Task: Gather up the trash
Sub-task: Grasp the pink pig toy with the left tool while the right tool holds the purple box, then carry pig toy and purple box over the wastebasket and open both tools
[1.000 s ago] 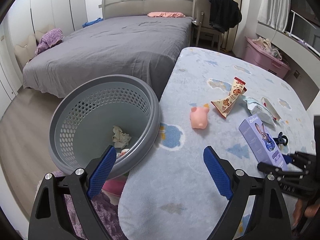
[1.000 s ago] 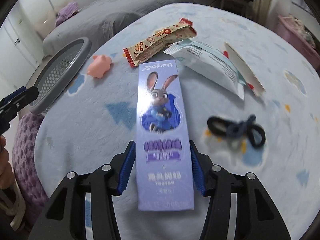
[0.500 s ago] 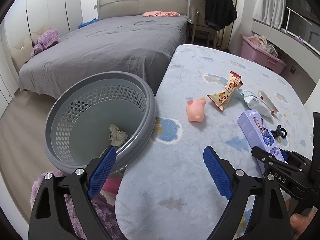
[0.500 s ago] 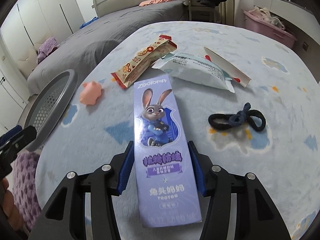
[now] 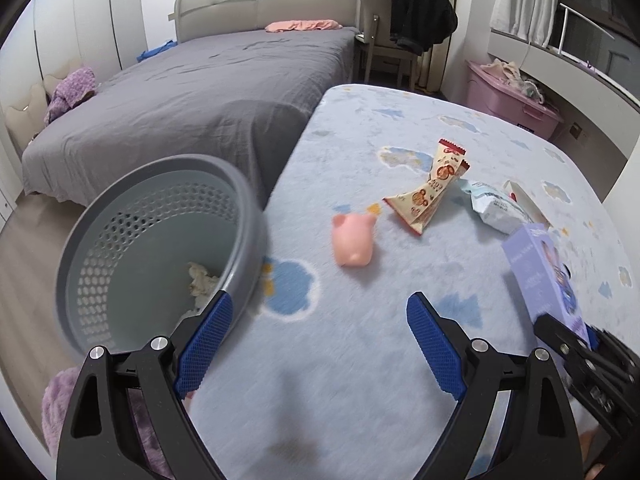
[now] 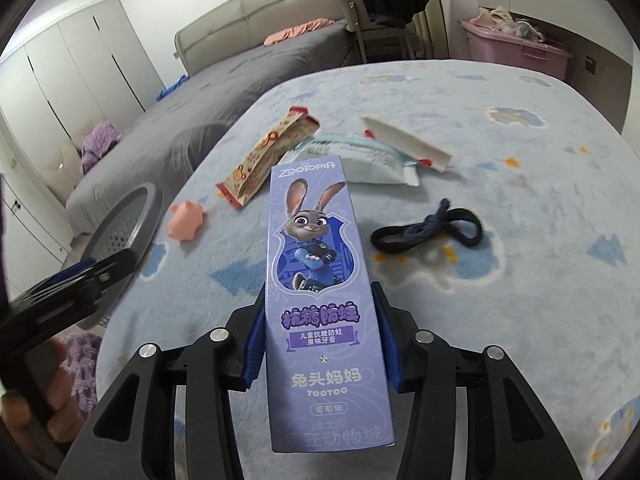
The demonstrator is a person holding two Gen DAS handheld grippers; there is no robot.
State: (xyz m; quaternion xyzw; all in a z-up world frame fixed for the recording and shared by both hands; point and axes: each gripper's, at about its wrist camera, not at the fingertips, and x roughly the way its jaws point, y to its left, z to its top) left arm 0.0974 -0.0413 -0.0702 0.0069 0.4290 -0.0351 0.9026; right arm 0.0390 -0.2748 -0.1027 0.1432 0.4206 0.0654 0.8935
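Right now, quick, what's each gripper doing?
Left gripper: open, holding nothing.
Right gripper: shut on the purple box.

I see a pale blue cloud-print table (image 6: 540,168) filling the middle of the frame, carrying a pink pig toy (image 6: 186,224) at left, a snack wrapper (image 6: 264,160), a white packet (image 6: 360,158) and a black hair tie (image 6: 428,230) at right.

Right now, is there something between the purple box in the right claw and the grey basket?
Only the pink pig toy lies on the table near that line. The purple box looks lifted, so nothing visible blocks the way to the grey basket.
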